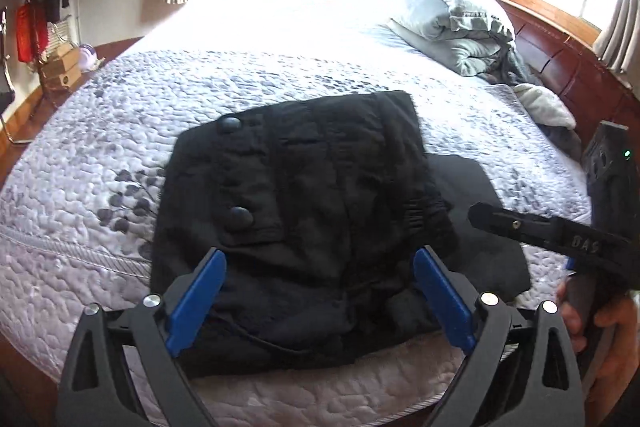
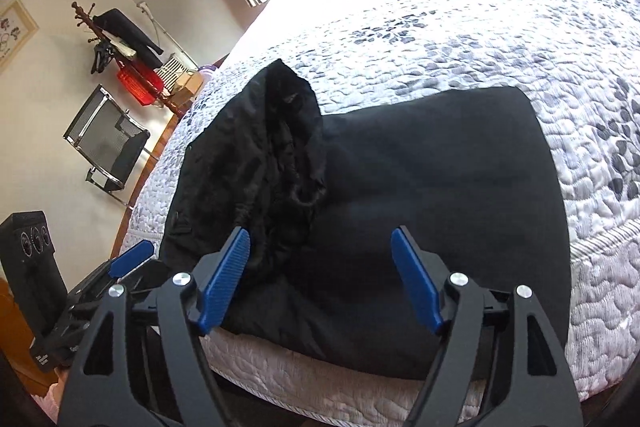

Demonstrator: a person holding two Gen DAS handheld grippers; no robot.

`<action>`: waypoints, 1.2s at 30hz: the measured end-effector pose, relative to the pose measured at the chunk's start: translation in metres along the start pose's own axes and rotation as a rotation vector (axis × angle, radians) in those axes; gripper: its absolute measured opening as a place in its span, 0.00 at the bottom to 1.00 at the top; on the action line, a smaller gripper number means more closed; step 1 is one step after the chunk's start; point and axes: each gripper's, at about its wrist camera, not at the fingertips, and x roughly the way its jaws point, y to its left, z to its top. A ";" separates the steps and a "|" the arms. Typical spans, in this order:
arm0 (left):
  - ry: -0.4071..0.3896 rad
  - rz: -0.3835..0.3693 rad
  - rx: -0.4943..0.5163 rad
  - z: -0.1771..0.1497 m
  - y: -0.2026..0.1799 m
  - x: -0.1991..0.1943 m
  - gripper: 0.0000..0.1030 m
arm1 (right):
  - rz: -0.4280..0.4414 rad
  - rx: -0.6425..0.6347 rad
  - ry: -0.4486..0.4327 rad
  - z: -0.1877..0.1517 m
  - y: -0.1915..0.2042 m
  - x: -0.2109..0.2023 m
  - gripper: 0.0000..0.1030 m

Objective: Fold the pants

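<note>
Black pants [image 1: 304, 211] lie folded in a stack on the quilted bed near its front edge; two round buttons show on the top layer. In the right wrist view the pants [image 2: 420, 187] lie flat, with a bunched, raised part at their left. My left gripper [image 1: 316, 263] is open and empty, its blue pads just above the near edge of the pants. My right gripper [image 2: 320, 247] is open and empty, over the near part of the pants. The right gripper also shows in the left wrist view [image 1: 560, 239], held by a hand at the right.
The white and grey quilt [image 1: 120, 155] covers the bed. A folded grey duvet and pillows [image 1: 452, 19] lie at the head by the wooden headboard [image 1: 568, 67]. A chair [image 2: 108, 143], a coat stand [image 2: 116, 43] and boxes stand by the wall.
</note>
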 end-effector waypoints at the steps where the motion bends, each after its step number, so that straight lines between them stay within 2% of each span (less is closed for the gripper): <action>1: 0.014 0.041 0.009 0.001 0.007 0.006 0.93 | -0.003 -0.005 0.009 0.004 0.003 0.005 0.73; 3: 0.042 0.103 0.000 0.004 0.019 0.016 0.93 | 0.007 -0.016 0.028 0.013 0.010 0.016 0.73; 6: 0.073 0.159 -0.033 0.007 0.036 0.027 0.93 | 0.031 -0.005 0.061 0.024 0.015 0.032 0.77; 9: 0.094 0.173 -0.065 0.006 0.049 0.033 0.93 | 0.007 0.016 0.107 0.028 0.016 0.050 0.78; 11: 0.109 0.165 -0.089 0.002 0.053 0.038 0.93 | 0.008 0.013 0.110 0.025 0.017 0.057 0.71; 12: 0.115 0.169 -0.098 0.000 0.056 0.039 0.94 | 0.019 0.010 0.112 0.024 0.017 0.061 0.61; 13: 0.120 0.169 -0.106 -0.004 0.058 0.040 0.97 | 0.038 0.014 0.119 0.022 0.016 0.064 0.48; 14: 0.123 0.167 -0.114 -0.005 0.059 0.040 0.97 | 0.056 0.023 0.125 0.020 0.014 0.067 0.40; 19: 0.150 0.141 -0.163 -0.008 0.064 0.043 0.97 | 0.022 -0.053 0.101 0.016 0.026 0.061 0.22; 23: 0.155 0.137 -0.190 -0.006 0.066 0.038 0.96 | 0.039 -0.081 0.065 0.019 0.034 0.043 0.18; 27: 0.148 0.125 -0.191 -0.003 0.061 0.032 0.96 | 0.095 -0.042 0.026 0.023 0.029 0.022 0.16; 36: 0.085 0.066 -0.168 0.016 0.033 0.010 0.96 | 0.069 -0.054 -0.065 0.035 0.019 -0.043 0.16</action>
